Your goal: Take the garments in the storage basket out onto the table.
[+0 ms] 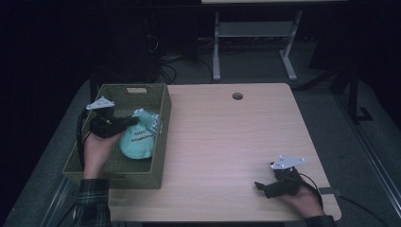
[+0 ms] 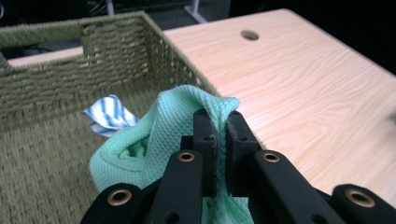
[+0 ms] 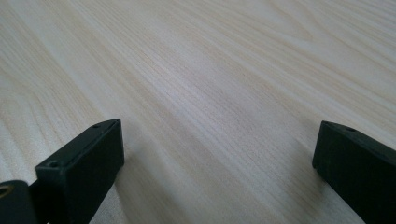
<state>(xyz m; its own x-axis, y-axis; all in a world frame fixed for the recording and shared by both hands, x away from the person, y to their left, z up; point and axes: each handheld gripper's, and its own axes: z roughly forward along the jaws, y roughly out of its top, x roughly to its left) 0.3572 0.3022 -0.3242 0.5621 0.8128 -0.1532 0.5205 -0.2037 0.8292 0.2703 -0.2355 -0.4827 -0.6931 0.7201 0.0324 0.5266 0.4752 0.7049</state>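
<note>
At the left edge of the table (image 1: 227, 137) stands a green woven basket (image 1: 163, 118), and over it hangs the left gripper (image 2: 217, 116), its jaws pinched tight on a fold of a mint-green cloth (image 2: 159, 135). In the high view the cloth (image 1: 138, 139) droops from the left gripper (image 1: 135, 121) inside the basket, its lower end apparently near the basket floor; whether it touches I cannot tell. Behind it in the basket lies a blue-and-white striped cloth (image 2: 109, 114), partly hidden.

To the right, the tabletop is bare wood with a round cable hole (image 1: 237, 96) near its far edge.

Near the front right corner the right gripper (image 1: 261, 187) rests low over the table, held in the person's hand. In its own view its jaws stand wide apart with nothing but wood grain between them.

As I judge it, the work is taking cloths out of the basket. The grasp on the mint cloth is made and the lift looks begun, but the cloth has not cleared the basket wall. Carrying it over to the table remains, and the striped cloth is untouched.
</note>
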